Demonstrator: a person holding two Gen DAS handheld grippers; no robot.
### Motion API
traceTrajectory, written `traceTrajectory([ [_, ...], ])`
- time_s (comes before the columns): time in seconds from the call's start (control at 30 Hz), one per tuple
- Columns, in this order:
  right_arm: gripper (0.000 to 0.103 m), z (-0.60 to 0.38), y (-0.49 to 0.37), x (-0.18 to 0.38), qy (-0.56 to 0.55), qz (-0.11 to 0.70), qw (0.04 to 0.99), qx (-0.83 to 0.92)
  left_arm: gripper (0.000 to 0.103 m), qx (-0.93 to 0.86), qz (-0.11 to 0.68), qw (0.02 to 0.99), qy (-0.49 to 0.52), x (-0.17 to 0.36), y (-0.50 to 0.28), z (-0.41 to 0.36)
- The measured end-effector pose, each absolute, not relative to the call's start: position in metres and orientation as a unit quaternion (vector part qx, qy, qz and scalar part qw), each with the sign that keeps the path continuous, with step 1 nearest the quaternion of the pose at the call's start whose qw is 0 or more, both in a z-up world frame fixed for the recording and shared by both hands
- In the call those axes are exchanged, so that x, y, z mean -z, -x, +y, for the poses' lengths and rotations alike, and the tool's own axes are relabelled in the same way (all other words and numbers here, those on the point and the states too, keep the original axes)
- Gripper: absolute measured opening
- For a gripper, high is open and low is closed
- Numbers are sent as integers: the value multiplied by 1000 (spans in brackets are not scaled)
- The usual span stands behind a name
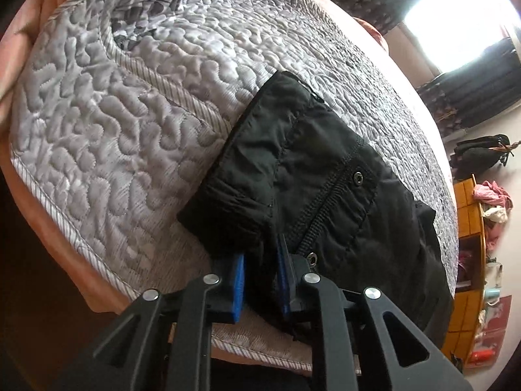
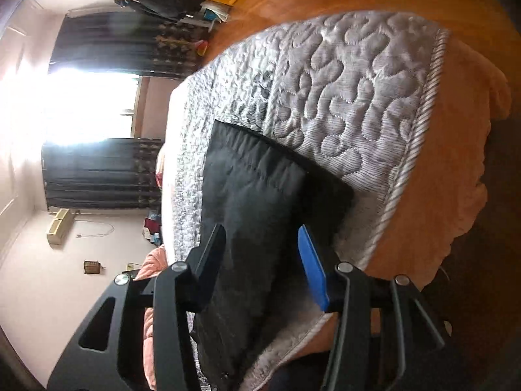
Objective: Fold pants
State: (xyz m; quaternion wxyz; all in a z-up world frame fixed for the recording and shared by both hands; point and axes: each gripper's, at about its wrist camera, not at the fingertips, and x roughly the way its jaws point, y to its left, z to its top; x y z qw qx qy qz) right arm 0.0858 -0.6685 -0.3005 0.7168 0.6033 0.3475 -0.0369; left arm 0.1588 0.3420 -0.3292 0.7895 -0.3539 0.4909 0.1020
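Black arms of the left claw (image 1: pixel 260 254) sit right up close, and its blue pads (image 1: pixel 239 290) are pinched shut on the near edge of the black pants (image 1: pixel 312 176). That edge is the thick top part, with a seam and two small metal snaps (image 1: pixel 359 179) showing. The pants lie on a grey quilt (image 1: pixel 114 123) that covers the bed, close to the quilt's near edge. A peach blanket (image 1: pixel 42 6) peeks out around the quilt. In the right wrist view, the right claw (image 2: pixel 260 244) is half wide, with one finger on each side of the pants (image 2: pixel 260 195). Its pads do not look like they press the cloth yet, so it holds nothing. No earlier picture shows which way it was moving. From this side the pants look like a flat dark block with straight edges and a neat far corner. I think the pants have been folded at least one time, since they look short and thick, but I cannot be sure. What seems left is for the right claw to pinch its part, then both claws lift and lay the cloth over for one more fold. After that, the pants need a pat to lie flat. A bright window (image 2: pixel 65 104) and dark curtains (image 2: pixel 104 169) are far off.
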Motion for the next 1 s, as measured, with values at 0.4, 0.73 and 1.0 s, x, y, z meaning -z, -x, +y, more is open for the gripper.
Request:
traceTrajectory([
  [0.4, 9, -659, -118, 306, -570, 360, 738, 42, 17, -131, 487, 794, 340, 321, -165, 338],
  [0.73, 9, -663, -96, 320, -563, 369, 737, 56, 17, -136, 486, 793, 342, 322, -159, 341],
  [1.0, 9, -665, -110, 328, -544, 387, 742, 71, 17, -129, 488, 791, 346, 330, -158, 339],
])
